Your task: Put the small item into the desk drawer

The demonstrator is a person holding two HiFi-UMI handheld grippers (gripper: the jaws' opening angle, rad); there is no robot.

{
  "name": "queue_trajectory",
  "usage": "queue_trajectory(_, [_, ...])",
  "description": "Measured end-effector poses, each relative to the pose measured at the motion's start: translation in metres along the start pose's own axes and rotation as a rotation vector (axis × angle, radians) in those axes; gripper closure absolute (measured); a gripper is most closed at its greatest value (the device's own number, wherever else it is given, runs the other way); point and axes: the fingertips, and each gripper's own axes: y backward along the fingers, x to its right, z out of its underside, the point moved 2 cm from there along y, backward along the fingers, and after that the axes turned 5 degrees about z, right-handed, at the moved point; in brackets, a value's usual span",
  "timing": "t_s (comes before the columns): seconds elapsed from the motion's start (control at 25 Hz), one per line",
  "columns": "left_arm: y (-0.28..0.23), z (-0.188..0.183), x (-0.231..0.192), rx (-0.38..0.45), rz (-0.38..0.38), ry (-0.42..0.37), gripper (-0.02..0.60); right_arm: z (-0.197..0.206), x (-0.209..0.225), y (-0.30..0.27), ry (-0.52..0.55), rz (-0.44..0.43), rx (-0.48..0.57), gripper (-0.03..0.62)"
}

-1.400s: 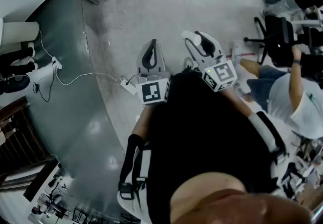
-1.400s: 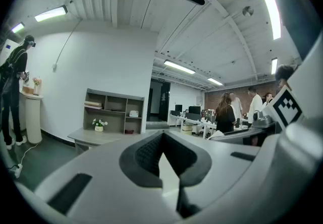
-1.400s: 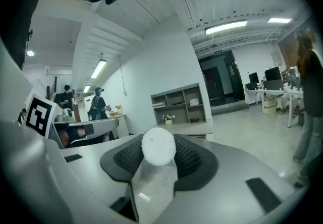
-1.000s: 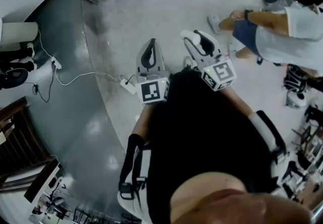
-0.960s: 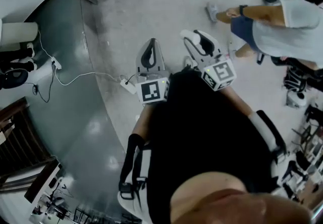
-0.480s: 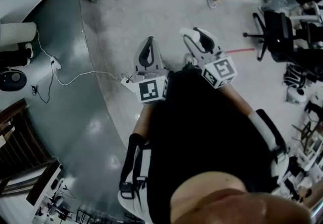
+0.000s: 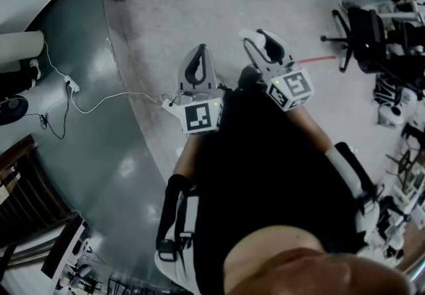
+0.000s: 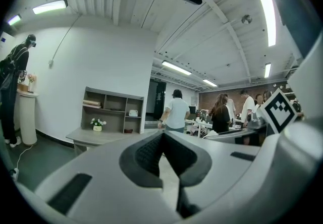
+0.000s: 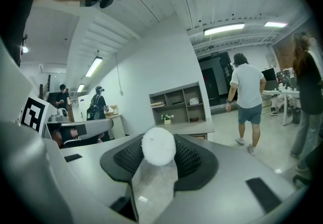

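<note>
The small item [image 9: 158, 146] is a round, fluffy white ball. It is pinched between the two dark pads of the right hand-held gripper [image 9: 158, 159], up in the air. The grey desk [image 9: 187, 128] stands well apart from it by the wall, its drawer too small to make out

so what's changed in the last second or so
The passer-by in shorts crossed the floor ahead and left the head view. Both grippers sit slightly higher in that view. Nothing taken or released: the right gripper still clamps the white fluffy ball, the left gripper stays shut and empty.
</note>
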Motion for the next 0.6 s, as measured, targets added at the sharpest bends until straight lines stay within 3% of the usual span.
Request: queue_trajectory(0.6, [-0.016,0.004,-0.037,-0.02,0.008,-0.011,0.584,0.01,-0.008,-0.044,-0.01,0.001,-0.024,0.428])
